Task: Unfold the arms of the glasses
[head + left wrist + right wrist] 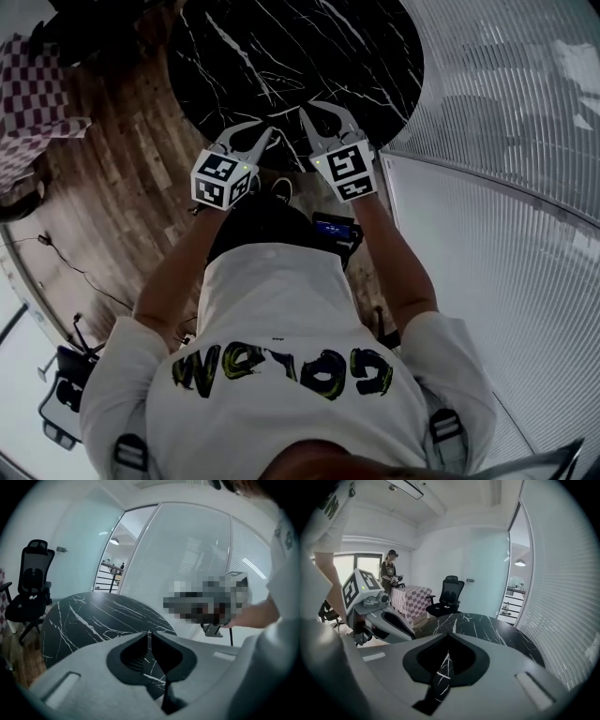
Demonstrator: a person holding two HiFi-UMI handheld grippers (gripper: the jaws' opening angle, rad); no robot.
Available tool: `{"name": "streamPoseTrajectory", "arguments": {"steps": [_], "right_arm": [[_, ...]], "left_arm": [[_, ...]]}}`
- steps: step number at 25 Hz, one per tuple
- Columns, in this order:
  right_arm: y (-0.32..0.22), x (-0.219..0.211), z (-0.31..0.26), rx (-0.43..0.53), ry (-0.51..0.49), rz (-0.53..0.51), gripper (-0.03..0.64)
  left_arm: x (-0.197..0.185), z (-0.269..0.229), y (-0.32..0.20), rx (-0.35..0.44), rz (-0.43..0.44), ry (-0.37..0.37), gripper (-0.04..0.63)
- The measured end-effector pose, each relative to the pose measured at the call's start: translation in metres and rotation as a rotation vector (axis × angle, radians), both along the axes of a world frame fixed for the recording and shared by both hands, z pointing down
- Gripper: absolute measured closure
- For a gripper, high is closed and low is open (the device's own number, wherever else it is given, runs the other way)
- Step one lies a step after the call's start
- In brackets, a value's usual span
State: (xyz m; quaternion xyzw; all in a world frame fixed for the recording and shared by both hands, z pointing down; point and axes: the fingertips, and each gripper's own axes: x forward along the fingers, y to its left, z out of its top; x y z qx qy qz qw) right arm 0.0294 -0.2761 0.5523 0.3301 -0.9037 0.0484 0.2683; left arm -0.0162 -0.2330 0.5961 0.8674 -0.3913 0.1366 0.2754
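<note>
- White shirt [272, 319] fills the bottom of the head view, closest to us. Beyond it are two grippers over one round black bench [309, 47]: the left gripper [251, 134] and the right gripper [323, 120], side by side near its edge. See any glasses?
- None. The bench looks bare where it shows, though the grippers cover a bit of it.
- Left gripper view, then?
- Jaws stand a sliver apart, with nothing between them. One office chair [30, 588] sits behind the bench. Again no glasses.
- And the right gripper view?
- Jaws together, empty. Same chair, one table with a checked cloth [408, 599], and one other person [389, 571] beside it. Zero glasses.
- So how should this go?
- I'd say find the glasses first. Then open both jaws wider and steady the frame at its front with one. Catch an arm near its hinge with the other and swing it out slowly, one arm at a time.
</note>
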Motion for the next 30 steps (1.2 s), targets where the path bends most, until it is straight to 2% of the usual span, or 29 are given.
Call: {"name": "streamPoseTrajectory", "arguments": {"steps": [14, 25, 30], "right_arm": [[-0.049, -0.012, 0.088, -0.089, 0.142, -0.094, 0.581], [-0.081, -0.014, 0.155, -0.131, 0.246, -0.126, 0.554], [-0.089, -0.019, 0.176, -0.157, 0.294, -0.181, 0.522]], "left_arm": [[-0.018, 0.090, -0.049, -0.037, 0.022, -0.144, 0.523], [-0.022, 0.153, -0.074, -0.029, 0.122, -0.290, 0.497], [-0.020, 0.168, -0.084, -0.026, 0.163, -0.343, 0.486]]}}
